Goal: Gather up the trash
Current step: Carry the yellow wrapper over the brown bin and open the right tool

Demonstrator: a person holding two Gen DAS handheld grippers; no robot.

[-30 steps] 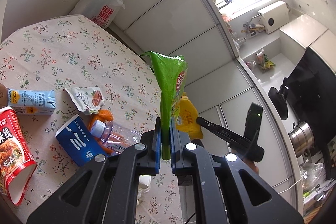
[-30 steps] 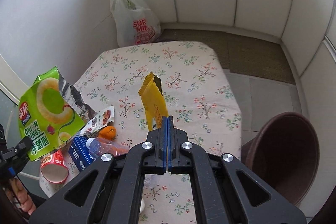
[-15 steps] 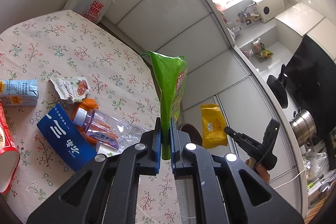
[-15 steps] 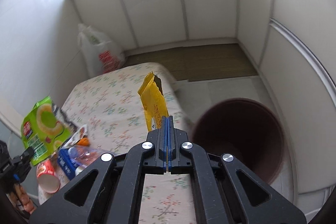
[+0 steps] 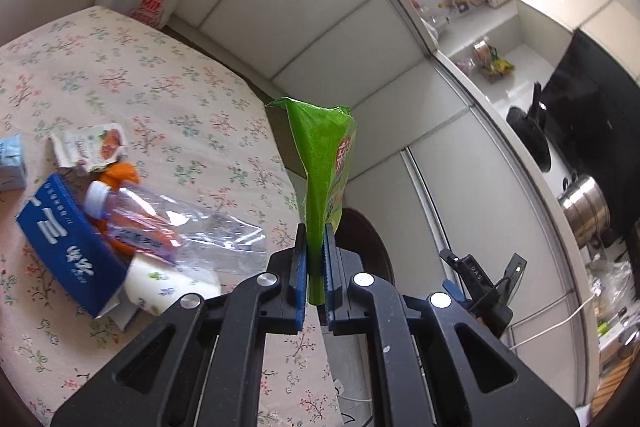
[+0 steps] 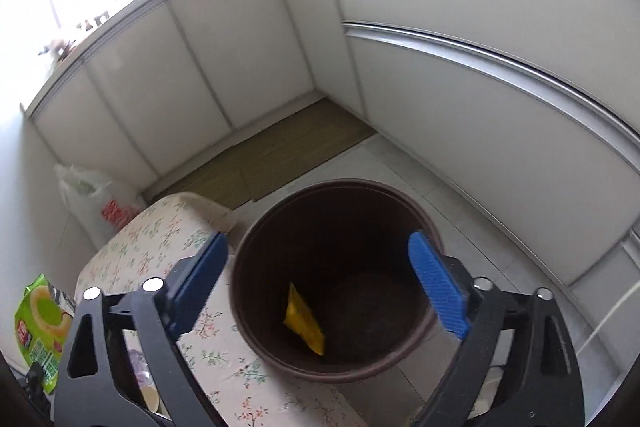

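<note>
Trash drops: right gripper (image 6: 320, 287) jaws have just sprung wide above the brown bin (image 6: 412, 355), yellow wrapper (image 6: 304, 323) inside; left gripper (image 5: 316, 267) pinches the green chip bag (image 5: 324, 167), awaiting its turn.

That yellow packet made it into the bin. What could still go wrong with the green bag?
The left tongs pinch only the bottom edge of the green chip bag, so it could slip or flop. They are not yet over the brown bin beside the table, so releasing now could miss it.
</note>
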